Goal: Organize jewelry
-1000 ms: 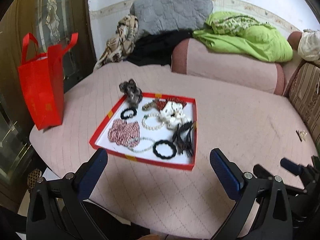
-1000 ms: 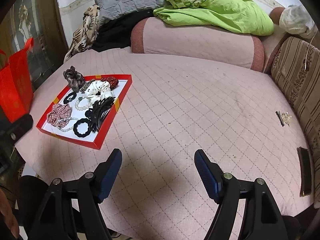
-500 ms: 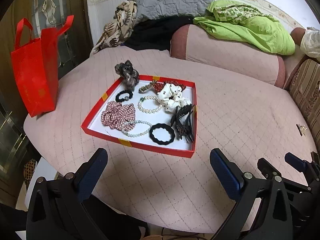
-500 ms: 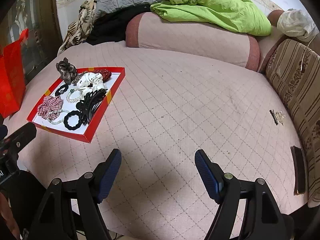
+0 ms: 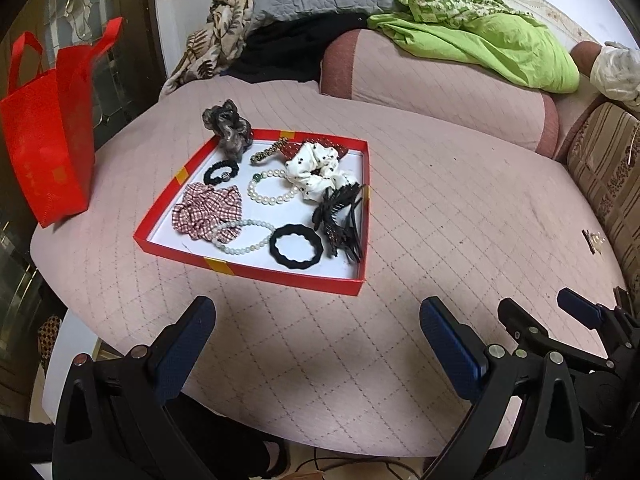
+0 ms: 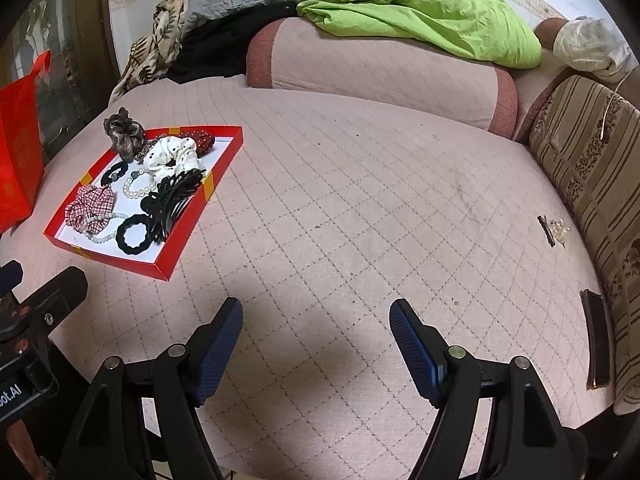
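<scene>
A shallow red tray lies on the pink quilted bed. In it are a checked scrunchie, a white dotted scrunchie, a pearl bracelet, a pale bead bracelet, a thick black hair tie, a small black hair tie and black hair clips. A grey-brown scrunchie sits on the tray's far corner. My left gripper is open and empty, just short of the tray's near edge. My right gripper is open and empty over bare quilt, right of the tray.
A red bag stands left of the tray. A pink bolster with a green blanket lies at the back. A small hair clip and a dark flat object lie near the striped cushion on the right.
The left gripper's view has tipped downward and drawn closer to the tray, which now sits larger and higher in frame. The right gripper has barely shifted. Both stay open.
</scene>
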The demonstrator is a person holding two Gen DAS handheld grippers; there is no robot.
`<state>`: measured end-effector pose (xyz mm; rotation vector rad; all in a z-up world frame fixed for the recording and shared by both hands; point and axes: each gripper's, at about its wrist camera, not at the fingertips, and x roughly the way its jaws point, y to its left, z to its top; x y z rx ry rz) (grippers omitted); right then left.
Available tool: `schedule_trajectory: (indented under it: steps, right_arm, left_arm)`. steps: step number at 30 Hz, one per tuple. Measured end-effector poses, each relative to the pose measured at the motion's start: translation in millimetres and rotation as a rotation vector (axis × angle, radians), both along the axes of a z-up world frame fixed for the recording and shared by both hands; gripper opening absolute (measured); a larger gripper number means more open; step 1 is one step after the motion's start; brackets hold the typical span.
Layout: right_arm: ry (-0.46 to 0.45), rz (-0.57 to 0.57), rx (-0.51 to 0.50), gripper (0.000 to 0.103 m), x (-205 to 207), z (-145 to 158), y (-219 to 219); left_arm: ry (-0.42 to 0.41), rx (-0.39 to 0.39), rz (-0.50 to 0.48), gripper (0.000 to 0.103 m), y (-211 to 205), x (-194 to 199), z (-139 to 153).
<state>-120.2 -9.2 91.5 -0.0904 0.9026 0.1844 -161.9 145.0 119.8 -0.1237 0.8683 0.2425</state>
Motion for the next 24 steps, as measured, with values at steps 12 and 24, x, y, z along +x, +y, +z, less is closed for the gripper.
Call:
schedule_trajectory:
  steps: [12,24]
  right_arm:
    - [0.003,-0.005,-0.011,0.08,2,-4,-2]
    - [0.014,-0.003,-0.01,0.082,4,-8,-4]
  left_arm:
    - [0.034,-0.016,-0.019,0.102,-3,2,-11]
    - [0.057,-0.03,-0.032,0.102,-6,7,-16]
